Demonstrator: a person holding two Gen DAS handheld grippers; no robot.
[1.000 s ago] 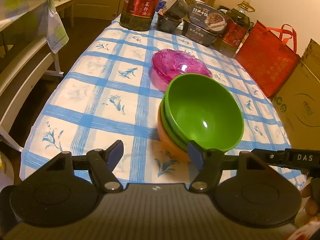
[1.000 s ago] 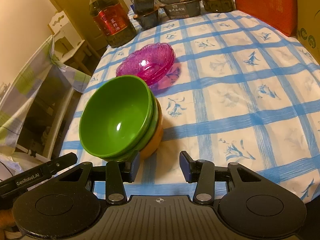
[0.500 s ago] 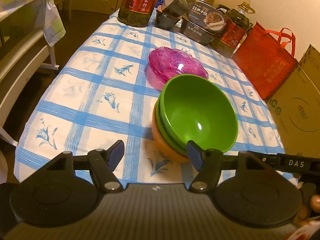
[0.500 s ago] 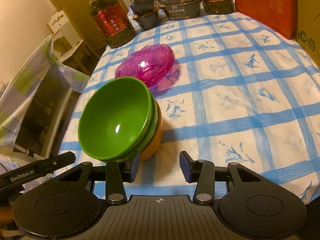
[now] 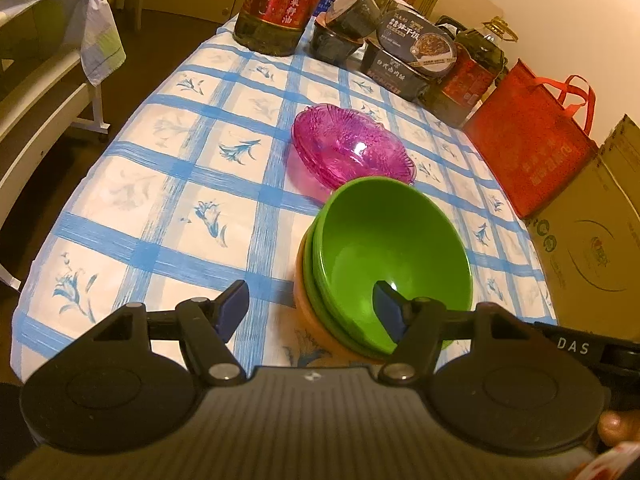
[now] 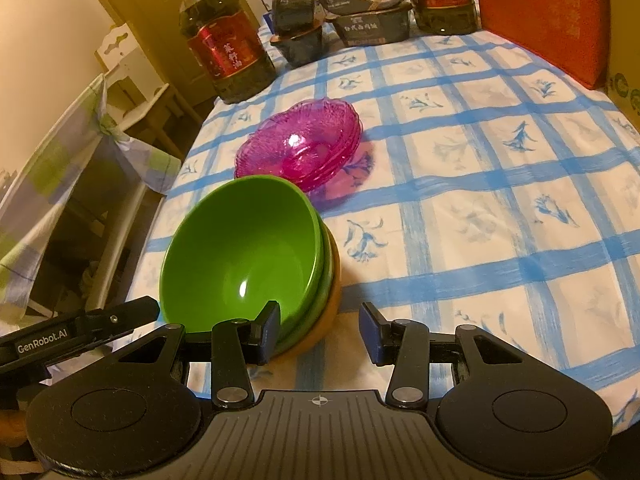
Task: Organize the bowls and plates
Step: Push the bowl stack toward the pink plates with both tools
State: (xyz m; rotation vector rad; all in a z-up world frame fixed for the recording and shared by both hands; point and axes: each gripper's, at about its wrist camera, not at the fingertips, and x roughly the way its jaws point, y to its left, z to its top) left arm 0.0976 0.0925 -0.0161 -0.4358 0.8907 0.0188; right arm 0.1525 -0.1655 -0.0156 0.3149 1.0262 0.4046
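Compared to a second ago your left gripper [image 5: 310, 308] has slid over toward the bowls, so its right-hand finger [image 5: 387, 307] now sits in front of the top green bowl's [image 5: 384, 248] inside instead of just at its near rim, and the whole stack looks bigger in both views. Its jaws are spread wide with nothing clamped; I can't tell if that pad actually touches the bowl. Your right gripper [image 6: 318, 332] is about half open and also holding nothing, with its left-hand pad [image 6: 269, 330] right up against the near rim of the stack, contact unclear. The stack itself is a green bowl nested in a second green bowl [image 6: 325, 280], both sitting in an orange bowl [image 6: 330, 308] at the bottom, tilted a bit, near the front edge of the blue-checked tablecloth [image 6: 480, 200]. Just behind it, close to touching, are the stacked pink glass dishes [image 5: 352, 148]. Further back you've got the oil bottles [image 6: 224, 52], black food tubs [image 5: 404, 56] and a red bag [image 5: 532, 148] by a cardboard box [image 5: 596, 248].
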